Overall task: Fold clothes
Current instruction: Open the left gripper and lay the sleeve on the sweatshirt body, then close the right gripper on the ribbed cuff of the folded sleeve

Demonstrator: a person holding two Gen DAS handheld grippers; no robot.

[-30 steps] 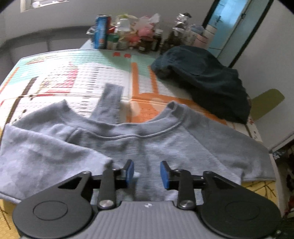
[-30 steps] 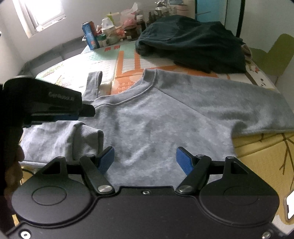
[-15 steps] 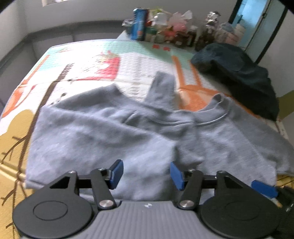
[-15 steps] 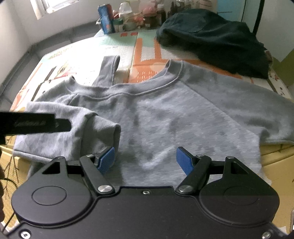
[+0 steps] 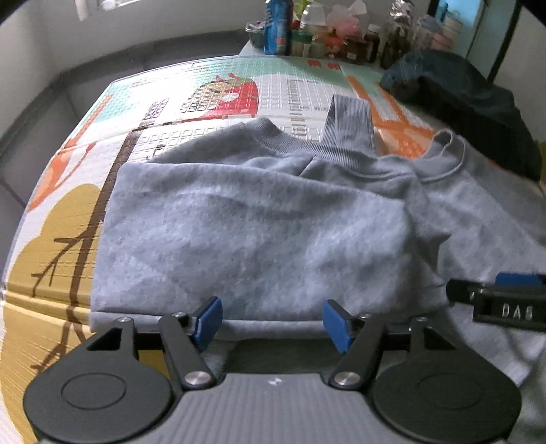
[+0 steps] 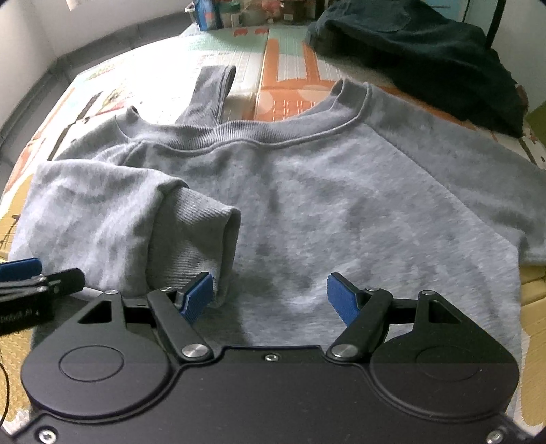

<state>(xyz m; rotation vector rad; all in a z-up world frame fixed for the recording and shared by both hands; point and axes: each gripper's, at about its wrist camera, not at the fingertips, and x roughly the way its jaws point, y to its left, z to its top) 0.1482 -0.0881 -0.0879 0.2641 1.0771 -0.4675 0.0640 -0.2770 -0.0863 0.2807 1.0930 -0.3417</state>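
Both grippers have dropped toward the near hem since a second ago, and the left one has swung over to the folded side of the garment. Largest in view is the patterned play mat, printed with squares, orange bands and a brown tree shape. On it the grey sweatshirt lies flat, its left portion doubled over the body, with one ribbed cuff resting on the chest and another sleeve end poking out past the neckline. A dark garment is heaped beyond the collar, on the far right of the mat. Bottles and a blue can crowd the far edge; their labels are too blurred to read. The left gripper hovers at the hem, blue pads spread and holding nothing. The right gripper is likewise spread wide over the lower front, just beside the cuff. White lettering on its body, seen from the left camera, seems to read "DAS".
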